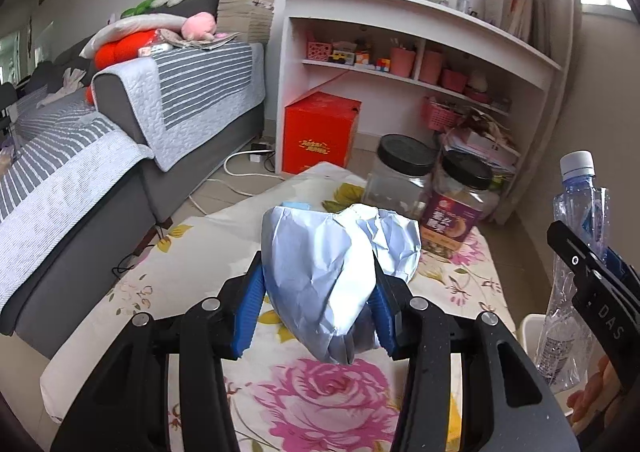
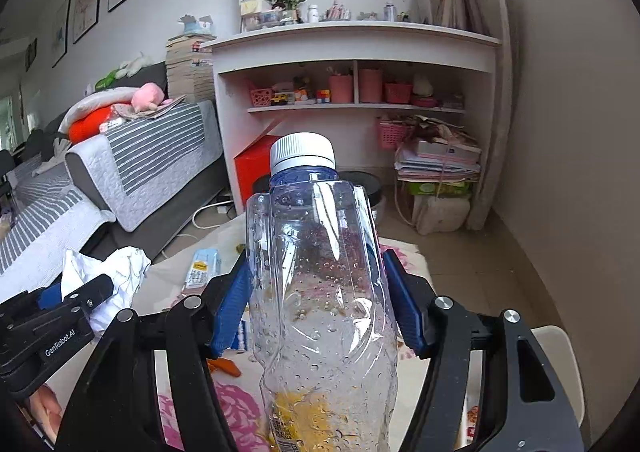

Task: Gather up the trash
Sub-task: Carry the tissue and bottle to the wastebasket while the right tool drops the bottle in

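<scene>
My left gripper [image 1: 320, 288] is shut on a crumpled white paper ball [image 1: 332, 272] and holds it above the floral table [image 1: 160, 292]. My right gripper [image 2: 316, 292] is shut on an empty clear plastic bottle [image 2: 320, 292] with a white cap, held upright above the table. The bottle also shows at the right edge of the left wrist view [image 1: 572, 272], and the paper ball at the left of the right wrist view [image 2: 116, 272]. A small blue-and-white packet [image 2: 202, 268] lies on the table beyond the grippers.
Two clear jars with black lids [image 1: 404, 176] stand at the table's far end. A white bin rim [image 1: 532, 332] is at the table's right side. A grey sofa [image 1: 120, 156] is left, a white shelf unit [image 1: 400, 52] and red box [image 1: 316, 132] behind.
</scene>
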`<action>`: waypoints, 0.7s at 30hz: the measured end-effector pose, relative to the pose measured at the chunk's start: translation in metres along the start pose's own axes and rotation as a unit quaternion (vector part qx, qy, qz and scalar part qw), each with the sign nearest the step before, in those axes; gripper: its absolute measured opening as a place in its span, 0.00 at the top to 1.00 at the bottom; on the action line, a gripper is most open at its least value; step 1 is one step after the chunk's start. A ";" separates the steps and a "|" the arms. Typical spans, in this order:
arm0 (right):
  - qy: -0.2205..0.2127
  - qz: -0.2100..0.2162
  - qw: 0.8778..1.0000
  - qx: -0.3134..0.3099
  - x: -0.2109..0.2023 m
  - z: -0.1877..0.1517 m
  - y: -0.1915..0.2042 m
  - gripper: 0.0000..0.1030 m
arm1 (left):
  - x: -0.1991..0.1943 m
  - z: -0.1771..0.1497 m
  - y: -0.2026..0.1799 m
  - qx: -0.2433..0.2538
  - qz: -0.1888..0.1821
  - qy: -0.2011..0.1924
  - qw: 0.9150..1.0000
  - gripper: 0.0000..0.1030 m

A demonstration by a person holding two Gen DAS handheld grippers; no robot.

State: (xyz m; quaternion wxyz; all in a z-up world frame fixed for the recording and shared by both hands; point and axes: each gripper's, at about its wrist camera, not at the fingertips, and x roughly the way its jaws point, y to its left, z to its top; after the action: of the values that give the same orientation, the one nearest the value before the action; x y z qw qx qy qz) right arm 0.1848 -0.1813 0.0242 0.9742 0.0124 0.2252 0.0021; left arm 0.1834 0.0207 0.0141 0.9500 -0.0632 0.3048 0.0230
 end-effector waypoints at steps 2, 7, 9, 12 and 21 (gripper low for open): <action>-0.002 -0.004 1.000 0.004 -0.005 0.001 -0.008 0.41 | -0.002 0.000 -0.009 0.006 -0.005 -0.001 1.000 0.54; -0.014 -0.024 1.000 0.012 -0.020 0.000 -0.028 0.41 | -0.009 -0.001 -0.035 0.021 -0.020 -0.004 1.000 0.54; -0.017 -0.033 0.999 0.014 -0.024 0.000 -0.036 0.41 | -0.011 -0.001 -0.047 0.027 -0.026 -0.004 0.999 0.54; -0.020 -0.048 0.998 0.025 -0.031 -0.001 -0.055 0.41 | -0.013 -0.004 -0.066 0.038 -0.035 -0.005 0.999 0.54; -0.021 -0.104 0.992 0.068 -0.050 -0.004 -0.122 0.41 | -0.020 -0.014 -0.128 0.075 -0.071 -0.001 0.995 0.54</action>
State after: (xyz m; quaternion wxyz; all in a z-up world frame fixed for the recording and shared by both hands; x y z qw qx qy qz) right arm 0.1380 -0.3040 0.0398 0.9706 0.0550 0.2046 -0.1145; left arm 0.1696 -0.1080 0.0281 0.9517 -0.0137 0.2993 -0.0676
